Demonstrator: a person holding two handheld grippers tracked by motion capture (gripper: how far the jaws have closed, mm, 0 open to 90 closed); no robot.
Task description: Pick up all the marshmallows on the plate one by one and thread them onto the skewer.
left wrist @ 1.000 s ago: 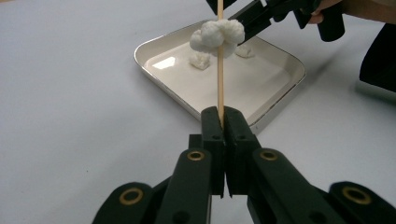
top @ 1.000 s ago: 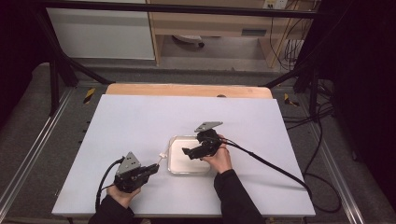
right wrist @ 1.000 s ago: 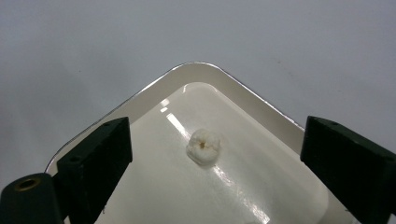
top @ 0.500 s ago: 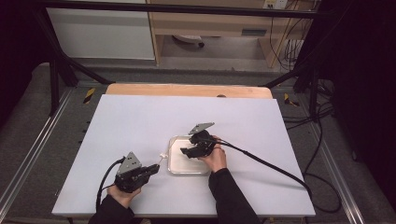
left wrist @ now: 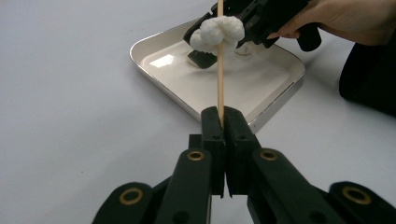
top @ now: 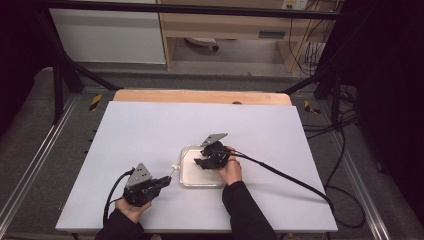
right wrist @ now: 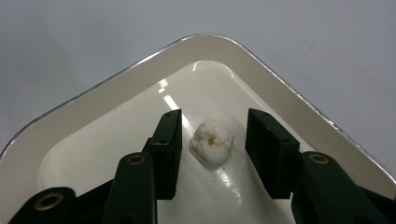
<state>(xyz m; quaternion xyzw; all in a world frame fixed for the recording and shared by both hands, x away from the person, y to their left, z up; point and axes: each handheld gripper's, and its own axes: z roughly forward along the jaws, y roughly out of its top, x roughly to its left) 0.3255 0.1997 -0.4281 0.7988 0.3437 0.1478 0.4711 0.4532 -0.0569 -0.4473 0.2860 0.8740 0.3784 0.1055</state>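
Note:
My left gripper point(left wrist: 223, 116) is shut on a thin wooden skewer point(left wrist: 220, 70) that carries two white marshmallow-like pieces point(left wrist: 218, 32) near its far end. In the high view that gripper point(top: 165, 181) rests at the table's front left, with the skewer point(top: 172, 171) pointing toward a white tray point(top: 187, 181). My right gripper point(top: 201, 162) hangs over the tray point(right wrist: 116, 88). Its jaws have just been closing around a white lump point(right wrist: 211, 142) on the tray floor. A gap still shows on each side of the lump.
The tray stands near the middle of a white table top point(top: 150, 130), which has a wooden strip point(top: 200, 96) along its far edge. Black cables point(top: 290, 180) trail from both grippers. Metal frame rails point(top: 30, 170) run along the table's sides.
The right gripper has shifted slightly left and lower over the tray. The left gripper and its skewer have stayed put.

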